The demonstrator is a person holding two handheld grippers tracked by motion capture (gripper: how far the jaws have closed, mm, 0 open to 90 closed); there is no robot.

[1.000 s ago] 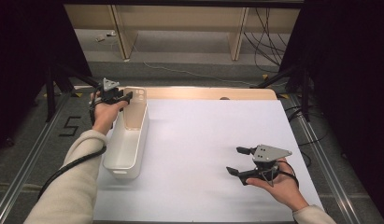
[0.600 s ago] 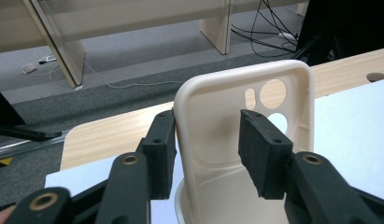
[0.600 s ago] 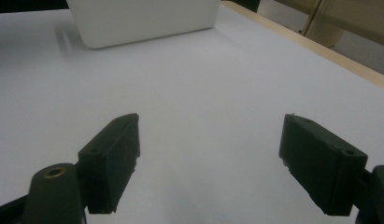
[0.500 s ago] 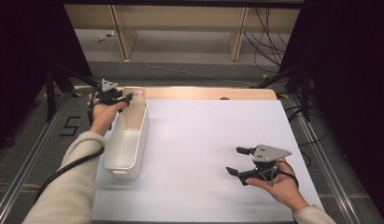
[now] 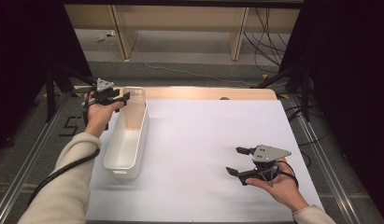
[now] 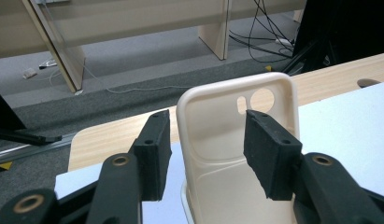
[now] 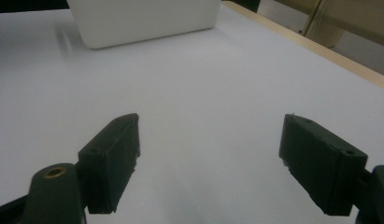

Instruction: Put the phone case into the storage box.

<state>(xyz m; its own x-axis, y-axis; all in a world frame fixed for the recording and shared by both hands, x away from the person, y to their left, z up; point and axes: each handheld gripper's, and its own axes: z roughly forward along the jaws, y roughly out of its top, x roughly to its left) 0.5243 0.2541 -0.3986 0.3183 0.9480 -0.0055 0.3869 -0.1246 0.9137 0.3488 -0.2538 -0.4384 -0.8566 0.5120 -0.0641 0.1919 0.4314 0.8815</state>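
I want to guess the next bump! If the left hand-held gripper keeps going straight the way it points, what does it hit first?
Most likely the cream phone case standing in the white bin. The left hand-held gripper is open, and the case stands right ahead of the gap between its jaws, though how far is unclear.

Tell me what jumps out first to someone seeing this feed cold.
Probably the cream phone case, standing upright at the far end of the long white bin on the table's left side. The left gripper sits right at it, jaws open with the case's edge between them. The right gripper hovers open over the bare white table at near right.
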